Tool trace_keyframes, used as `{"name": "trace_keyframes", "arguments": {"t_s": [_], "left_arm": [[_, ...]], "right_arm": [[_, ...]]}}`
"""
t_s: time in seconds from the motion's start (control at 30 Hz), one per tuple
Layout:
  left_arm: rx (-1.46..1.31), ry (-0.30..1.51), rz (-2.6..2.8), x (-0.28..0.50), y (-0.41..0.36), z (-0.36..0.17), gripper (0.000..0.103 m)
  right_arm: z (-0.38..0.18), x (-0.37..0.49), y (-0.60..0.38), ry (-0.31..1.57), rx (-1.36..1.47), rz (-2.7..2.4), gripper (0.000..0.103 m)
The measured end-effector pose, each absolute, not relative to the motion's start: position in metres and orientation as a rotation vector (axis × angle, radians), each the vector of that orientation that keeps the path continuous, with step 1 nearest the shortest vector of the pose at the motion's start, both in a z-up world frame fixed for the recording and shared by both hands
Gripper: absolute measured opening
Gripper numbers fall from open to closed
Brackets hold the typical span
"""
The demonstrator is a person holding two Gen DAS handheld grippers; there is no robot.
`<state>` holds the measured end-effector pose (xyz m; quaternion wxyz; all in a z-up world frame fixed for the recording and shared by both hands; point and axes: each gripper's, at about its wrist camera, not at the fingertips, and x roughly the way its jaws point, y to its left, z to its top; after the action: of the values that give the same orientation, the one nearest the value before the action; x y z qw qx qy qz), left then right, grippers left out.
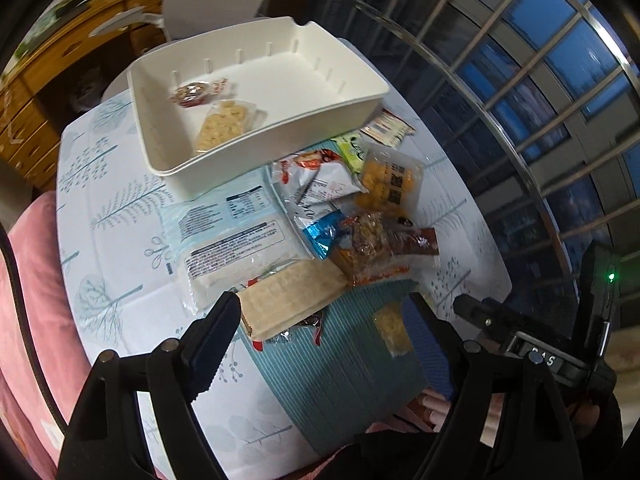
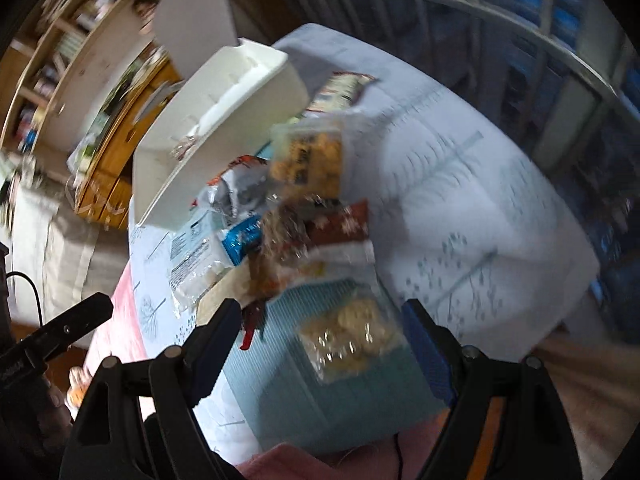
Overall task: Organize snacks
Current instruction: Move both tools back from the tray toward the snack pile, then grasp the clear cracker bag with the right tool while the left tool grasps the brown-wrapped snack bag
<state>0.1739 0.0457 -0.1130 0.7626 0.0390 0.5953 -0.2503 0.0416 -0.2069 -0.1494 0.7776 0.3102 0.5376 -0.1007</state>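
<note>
A white tray (image 1: pixel 360 92) stands at the back of the table and holds a red-wrapped sweet (image 1: pixel 191 94) and a pale cracker pack (image 1: pixel 224 125). In front of it lies a pile of snacks: a large clear package (image 1: pixel 228 240), a yellow puff bag (image 1: pixel 388 184), a brown bar (image 1: pixel 418 242) and a long cracker pack (image 1: pixel 288 300). My left gripper (image 1: pixel 322 309) hangs open over the cracker pack. My right gripper (image 2: pixel 322 312) is open above a small clear pack of yellow crackers (image 2: pixel 352 336) on the teal mat (image 2: pixel 340 400). The right wrist view is blurred.
The tablecloth (image 1: pixel 100 184) has a tree print and drops off at a rounded edge. A pink cushion (image 1: pixel 28 320) lies left of the table. A barred window (image 1: pixel 520 80) is on the right and a wooden cabinet (image 1: pixel 36 92) at the back left.
</note>
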Motion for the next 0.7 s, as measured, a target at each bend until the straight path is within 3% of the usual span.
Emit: {"name": "trace_keyframes", "arguments": {"t_s": [0.7], "left_arm": [[0.167, 1.374, -0.596, 0.214, -0.025, -0.185, 0.089]], "right_arm": [[-0.209, 0.019, -0.183, 1.184, 0.862, -0.484, 0.083]]}}
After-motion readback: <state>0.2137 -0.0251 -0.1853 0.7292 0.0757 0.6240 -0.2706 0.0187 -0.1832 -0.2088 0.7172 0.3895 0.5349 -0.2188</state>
